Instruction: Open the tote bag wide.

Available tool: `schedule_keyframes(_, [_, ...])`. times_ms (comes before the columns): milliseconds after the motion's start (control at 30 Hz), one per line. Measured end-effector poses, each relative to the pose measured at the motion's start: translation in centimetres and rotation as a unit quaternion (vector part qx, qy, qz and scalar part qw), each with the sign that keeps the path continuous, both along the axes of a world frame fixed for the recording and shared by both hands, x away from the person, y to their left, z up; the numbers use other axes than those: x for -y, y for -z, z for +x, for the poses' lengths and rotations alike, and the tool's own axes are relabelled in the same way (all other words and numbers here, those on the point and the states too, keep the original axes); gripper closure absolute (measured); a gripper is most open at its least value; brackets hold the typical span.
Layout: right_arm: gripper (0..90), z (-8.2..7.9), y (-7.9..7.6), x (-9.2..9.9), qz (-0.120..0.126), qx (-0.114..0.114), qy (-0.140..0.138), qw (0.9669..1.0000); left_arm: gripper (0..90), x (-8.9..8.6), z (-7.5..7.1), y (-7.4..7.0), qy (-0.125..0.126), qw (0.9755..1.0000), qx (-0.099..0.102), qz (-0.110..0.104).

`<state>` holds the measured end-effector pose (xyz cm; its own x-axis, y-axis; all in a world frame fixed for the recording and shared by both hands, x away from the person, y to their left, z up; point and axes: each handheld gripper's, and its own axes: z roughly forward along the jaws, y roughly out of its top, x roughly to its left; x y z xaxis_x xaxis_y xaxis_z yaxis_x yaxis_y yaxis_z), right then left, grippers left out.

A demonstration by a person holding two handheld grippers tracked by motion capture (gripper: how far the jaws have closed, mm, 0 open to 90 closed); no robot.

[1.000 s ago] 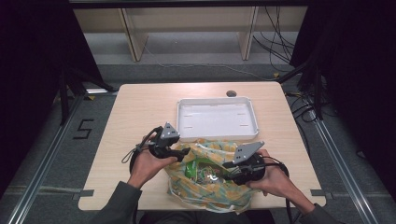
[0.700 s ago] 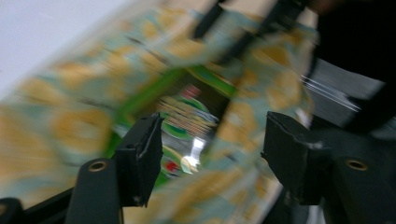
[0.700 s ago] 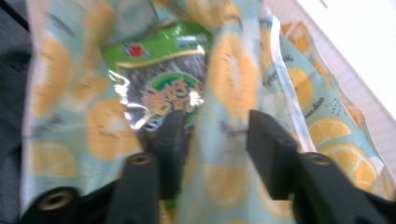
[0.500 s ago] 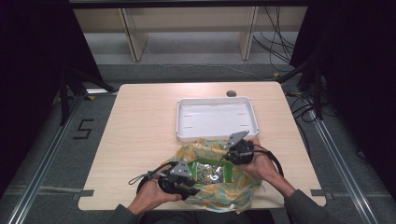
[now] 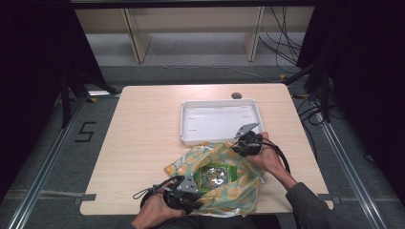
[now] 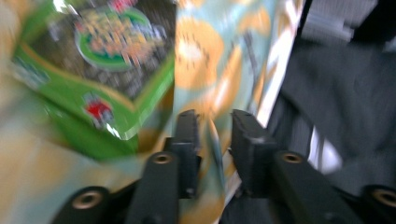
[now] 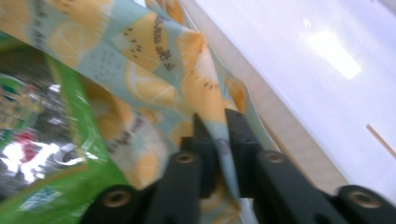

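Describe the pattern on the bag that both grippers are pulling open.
The bag is pale blue-green, printed with orange and yellow citrus slices; the right gripper view shows it best.

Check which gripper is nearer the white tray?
Right. The right gripper grips the fruit-print bag right beside the white tray; the left gripper holds the bag's near edge, farther off.

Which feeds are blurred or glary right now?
Left gripper view: smeared throughout, the green snack packet unreadable. Right gripper view: softer blur, a bright glare patch on the white plastic tray. High view: sharp, evenly lit wooden table, dark surroundings.
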<state>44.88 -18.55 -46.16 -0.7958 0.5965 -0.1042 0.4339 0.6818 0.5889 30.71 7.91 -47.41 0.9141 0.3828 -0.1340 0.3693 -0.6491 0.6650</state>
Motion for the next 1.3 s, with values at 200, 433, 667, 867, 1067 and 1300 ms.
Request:
schedule_keyframes(200, [62.0, -2.3, -3.4, 0.0, 0.090, 0.015, -0.055, 0.9943, 48.8, -0.3, 0.1, -1.4, -0.062, 0.9965, 0.005, -0.056])
schedule_keyframes(433, [56.1, -4.3, -3.8, -1.8, 0.109, -0.013, -0.111, 0.9877, 69.7, -0.9, 0.0, -2.1, -0.098, 0.9909, 0.025, -0.089])
schedule_keyframes(667, [50.3, -3.9, -1.1, -3.1, 0.053, -0.051, -0.122, 0.9899, 89.9, -0.7, -0.1, -0.9, -0.105, 0.9933, 0.028, -0.040])
schedule_keyframes(867, [47.1, -3.8, 0.0, -3.7, 0.032, -0.075, -0.121, 0.9893, 89.8, -0.2, 0.1, -0.1, -0.102, 0.9942, 0.022, -0.023])
schedule_keyframes(1067, [45.9, -3.3, 0.8, -4.1, 0.016, -0.086, -0.124, 0.9885, 89.8, 0.5, 0.2, 0.5, -0.102, 0.9947, 0.014, -0.010])
schedule_keyframes(1300, [43.5, -2.9, 1.3, -4.2, 0.004, -0.111, -0.111, 0.9875, 89.7, 1.1, 0.5, 1.2, -0.097, 0.9953, 0.007, 0.004])
